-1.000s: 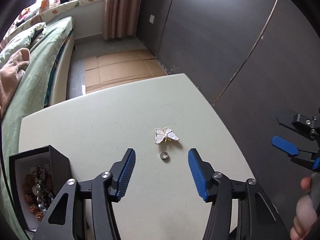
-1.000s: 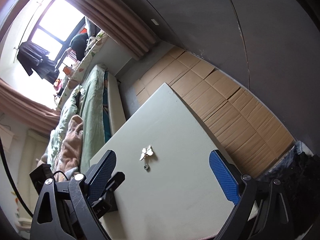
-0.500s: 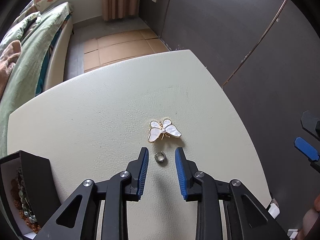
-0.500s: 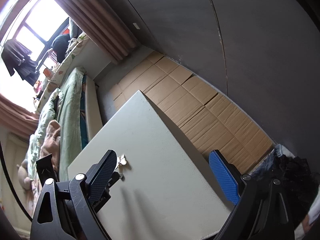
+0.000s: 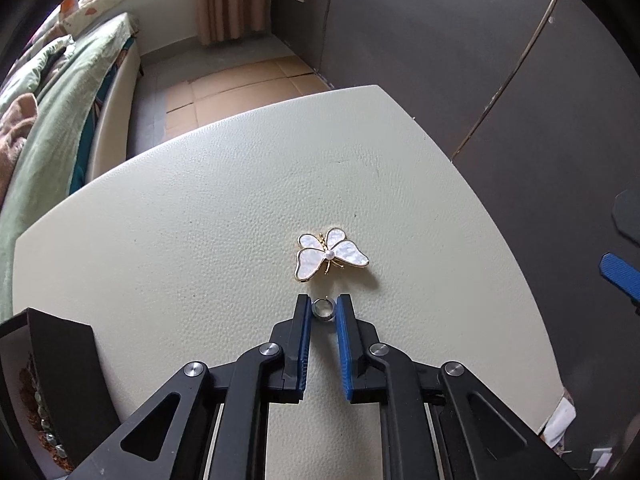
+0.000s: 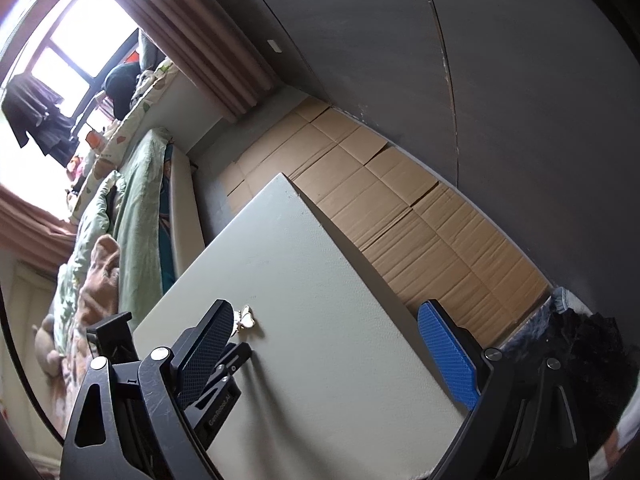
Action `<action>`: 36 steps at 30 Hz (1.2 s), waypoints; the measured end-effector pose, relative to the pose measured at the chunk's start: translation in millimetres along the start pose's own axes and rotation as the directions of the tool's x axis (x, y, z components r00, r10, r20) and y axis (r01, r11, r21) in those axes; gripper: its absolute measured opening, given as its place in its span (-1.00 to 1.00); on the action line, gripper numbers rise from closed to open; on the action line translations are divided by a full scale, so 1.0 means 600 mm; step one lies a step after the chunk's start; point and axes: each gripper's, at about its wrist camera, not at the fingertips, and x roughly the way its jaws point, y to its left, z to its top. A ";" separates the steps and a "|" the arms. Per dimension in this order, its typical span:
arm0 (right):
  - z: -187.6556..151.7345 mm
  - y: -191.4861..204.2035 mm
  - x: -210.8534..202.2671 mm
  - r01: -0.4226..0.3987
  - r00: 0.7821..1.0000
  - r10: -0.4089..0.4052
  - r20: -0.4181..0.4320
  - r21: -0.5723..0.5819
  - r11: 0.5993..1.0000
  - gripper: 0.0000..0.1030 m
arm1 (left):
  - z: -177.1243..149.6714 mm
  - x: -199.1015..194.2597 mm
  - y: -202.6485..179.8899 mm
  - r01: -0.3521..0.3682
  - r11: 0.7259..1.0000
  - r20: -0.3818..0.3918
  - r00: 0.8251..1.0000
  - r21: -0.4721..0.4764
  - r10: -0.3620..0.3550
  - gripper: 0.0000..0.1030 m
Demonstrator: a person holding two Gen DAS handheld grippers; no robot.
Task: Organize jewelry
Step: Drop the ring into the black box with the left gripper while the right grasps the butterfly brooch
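A small silver ring [image 5: 323, 309] lies on the pale table [image 5: 200, 220], pinched between the blue pads of my left gripper [image 5: 323, 309], which is shut on it at table level. A white and gold butterfly brooch [image 5: 330, 253] lies just beyond the ring; it also shows in the right wrist view [image 6: 246, 319]. My right gripper [image 6: 332, 332] is open and empty, held above the table's right side; one of its blue fingers [image 5: 620, 274] shows at the right edge of the left wrist view.
An open black jewelry box [image 5: 44, 392] holding beaded jewelry stands at the table's near left corner. A bed with green bedding [image 5: 60, 92] lies to the left. Cardboard sheets [image 6: 400, 208] cover the floor beyond the table. A dark wall [image 5: 480, 40] runs along the right.
My left gripper has moved forward and down to the ring and its jaws have closed from wide open onto it. The right gripper has shifted slightly and stays open.
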 end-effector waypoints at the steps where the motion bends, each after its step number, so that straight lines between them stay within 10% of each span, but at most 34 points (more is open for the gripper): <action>1: -0.001 0.002 0.005 0.003 1.000 -0.003 -0.004 -0.008 1.000 0.84 | 0.001 -0.007 0.006 0.006 1.000 0.008 1.000 -0.012 -0.006 -0.75; 36: -0.069 0.186 0.172 0.098 0.975 -0.161 -0.150 -0.359 0.928 0.41 | -0.020 -0.199 0.223 0.104 0.959 0.271 0.962 -0.263 -0.030 -0.75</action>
